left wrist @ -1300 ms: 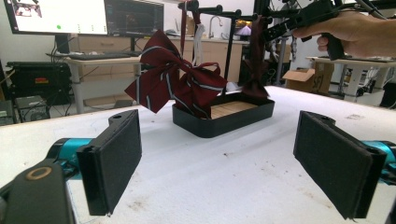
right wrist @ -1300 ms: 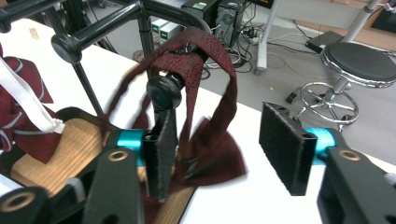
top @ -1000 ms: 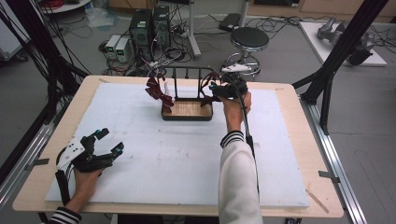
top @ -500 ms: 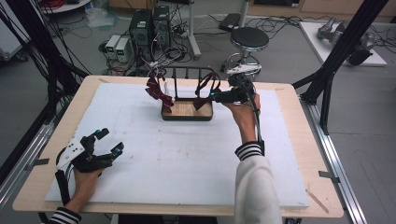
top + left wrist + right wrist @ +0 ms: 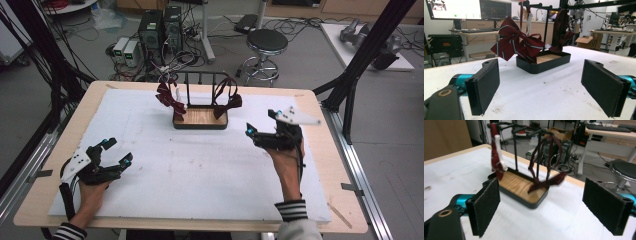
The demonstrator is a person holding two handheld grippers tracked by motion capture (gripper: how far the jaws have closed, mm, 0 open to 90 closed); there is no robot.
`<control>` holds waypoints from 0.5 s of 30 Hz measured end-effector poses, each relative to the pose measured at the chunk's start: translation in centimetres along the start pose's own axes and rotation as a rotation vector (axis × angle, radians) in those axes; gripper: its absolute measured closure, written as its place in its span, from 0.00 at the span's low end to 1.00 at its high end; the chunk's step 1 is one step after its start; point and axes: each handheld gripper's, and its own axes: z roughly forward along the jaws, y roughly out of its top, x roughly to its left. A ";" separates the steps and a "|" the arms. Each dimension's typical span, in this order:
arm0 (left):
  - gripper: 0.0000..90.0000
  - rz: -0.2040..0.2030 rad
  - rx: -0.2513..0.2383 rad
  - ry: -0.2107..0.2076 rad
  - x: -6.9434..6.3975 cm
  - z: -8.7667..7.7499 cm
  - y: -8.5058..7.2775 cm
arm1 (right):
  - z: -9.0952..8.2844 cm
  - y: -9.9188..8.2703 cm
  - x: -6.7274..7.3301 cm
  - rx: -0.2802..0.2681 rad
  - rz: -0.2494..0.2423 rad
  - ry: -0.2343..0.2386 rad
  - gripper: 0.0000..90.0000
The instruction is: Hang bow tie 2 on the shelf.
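So, 2 dark red bow ties (image 5: 227, 98) hanging off a black rack (image 5: 200, 95), striped one (image 5: 517, 45) on the left, left gripper (image 5: 114, 152) and right gripper (image 5: 260, 125) both wide open, empty

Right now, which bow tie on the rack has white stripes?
The left bow tie, hanging beside the white strap: white stripes cross its dark red fabric. The right bow tie is plain dark red.

Even, diffuse indoor light falls from above; shadows on the white foam table cover (image 5: 200, 170) are faint. The high view is a little soft, without glare. In the right gripper view the dark red hanging bow tie (image 5: 547, 181) is slightly blurred. Bright monitor screens glow at upper left of the left gripper view.
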 end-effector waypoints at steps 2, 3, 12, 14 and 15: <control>0.17 0.001 -0.001 0.002 -0.1 0.0 0.0 | -1.1 -1.8 0.2 -0.032 0.000 -0.013 0.14; 0.17 0.002 0.000 0.004 -0.1 0.0 0.0 | -1.6 -2.7 0.3 -0.053 0.004 -0.019 0.14; 0.17 0.011 0.004 0.012 -0.3 -0.2 0.0 | -4.5 -10.0 1.4 -0.260 0.023 -0.031 0.13; 0.17 0.008 0.003 0.017 -0.3 -0.3 0.0 | -4.6 -11.2 1.3 -0.282 0.046 -0.034 0.13; 0.17 0.008 0.002 0.019 -0.3 -0.4 0.0 | -4.6 -11.7 1.2 -0.285 0.044 -0.043 0.13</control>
